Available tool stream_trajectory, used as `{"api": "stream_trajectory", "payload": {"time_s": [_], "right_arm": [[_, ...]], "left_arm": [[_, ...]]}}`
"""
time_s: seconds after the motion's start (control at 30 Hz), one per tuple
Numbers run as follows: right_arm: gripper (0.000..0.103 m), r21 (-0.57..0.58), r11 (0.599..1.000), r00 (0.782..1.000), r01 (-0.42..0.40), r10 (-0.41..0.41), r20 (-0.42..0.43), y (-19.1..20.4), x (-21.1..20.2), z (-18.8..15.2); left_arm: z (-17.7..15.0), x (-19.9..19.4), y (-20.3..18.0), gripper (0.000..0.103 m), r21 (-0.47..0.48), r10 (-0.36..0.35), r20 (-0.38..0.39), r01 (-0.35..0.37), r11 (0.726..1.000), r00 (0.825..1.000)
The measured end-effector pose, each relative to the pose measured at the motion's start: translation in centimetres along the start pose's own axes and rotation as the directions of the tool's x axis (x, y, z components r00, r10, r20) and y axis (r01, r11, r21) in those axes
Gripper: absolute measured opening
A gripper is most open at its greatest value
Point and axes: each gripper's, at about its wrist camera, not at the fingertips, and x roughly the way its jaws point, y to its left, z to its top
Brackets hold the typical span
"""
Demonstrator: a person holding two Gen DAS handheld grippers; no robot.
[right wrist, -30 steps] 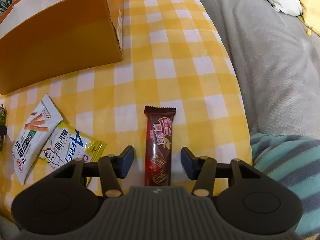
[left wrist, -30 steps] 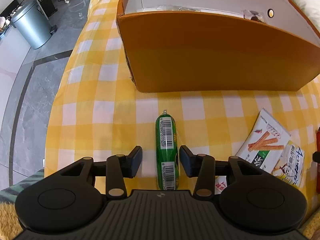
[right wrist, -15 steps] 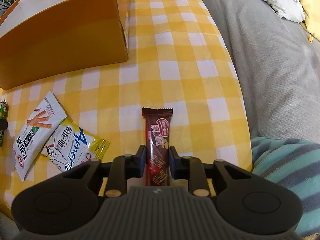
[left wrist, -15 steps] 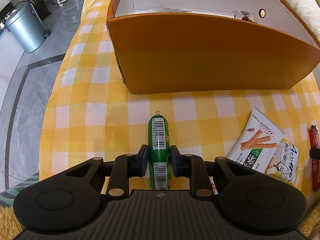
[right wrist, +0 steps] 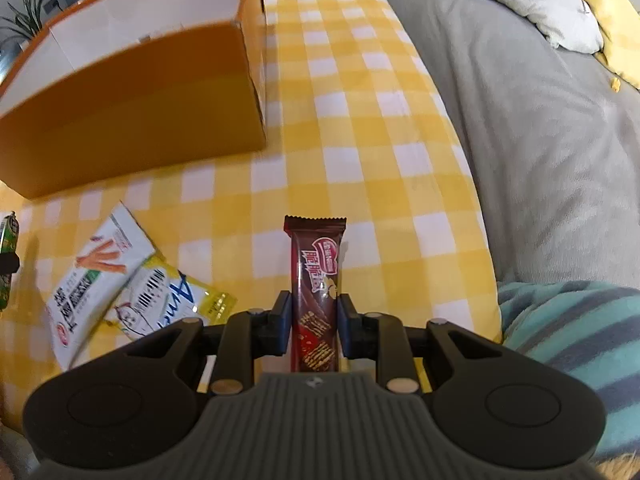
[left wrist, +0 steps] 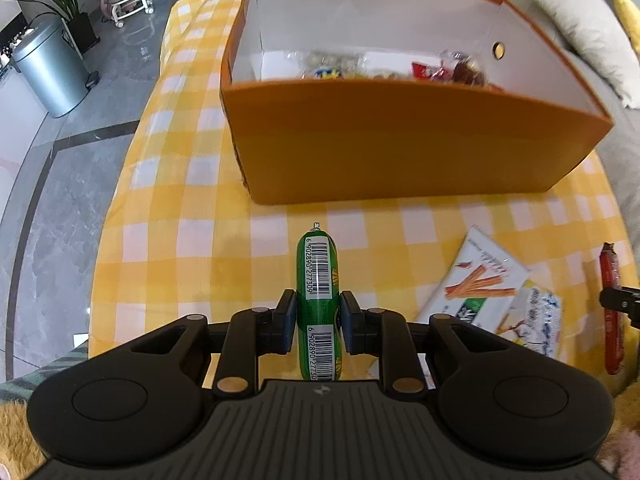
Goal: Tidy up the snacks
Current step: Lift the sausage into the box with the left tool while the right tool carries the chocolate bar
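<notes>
Now both tongs are clamped: the left gripper [left wrist: 318,316], its jaws having just been closing, pinches the green sausage stick [left wrist: 318,280] at mid-length, and the right gripper [right wrist: 314,318], likewise just closed, pinches the brown chocolate bar [right wrist: 316,280]. Both snacks sit on the near side of the orange box [left wrist: 400,148], the sausage before its front wall, the bar off its right corner. Between them, also in front of the box, two packets lie on the checked cloth [left wrist: 180,240]: a white stick-snack packet [left wrist: 480,280] overlapped by a yellow-edged packet [right wrist: 168,300].

Inside the box several wrapped snacks [left wrist: 400,66] already rest against the far wall, so the sorting looks partly done; the two gripped items and the two packets remain, by my reading.

Left of the box the cloth drops to grey floor [left wrist: 48,200]; right of it stands a grey sofa [right wrist: 520,120]. Above the box's open top nothing is in the way, though the front wall must be cleared.
</notes>
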Motion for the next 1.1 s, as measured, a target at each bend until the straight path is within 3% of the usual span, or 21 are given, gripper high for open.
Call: {"api": "stream_trajectory", "payload": {"time_s": [0.53, 0.83, 1.1], "right_arm": [[0.020, -0.001, 0.995, 0.981, -0.102, 0.101, 0.167, 1.2, -5.2, 0.6], [0.020, -0.105, 0.984, 0.939, -0.147, 0.172, 0.297, 3.5, -9.2, 3.4], [0.020, -0.145, 0.967, 0.900, -0.210, 0.249, 0.358, 4.8, -10.8, 7.7]], "left_arm": [[1.3, -5.9, -1.8, 0.025, 0.030, -0.064, 0.149, 0.060, 0.998, 0.987], [4.1, -8.3, -2.2, 0.025, 0.073, -0.060, 0.233, 0.044, 0.996, 0.971], [8.0, -9.0, -2.5, 0.025, 0.106, -0.066, 0.276, 0.038, 0.994, 0.959]]}}
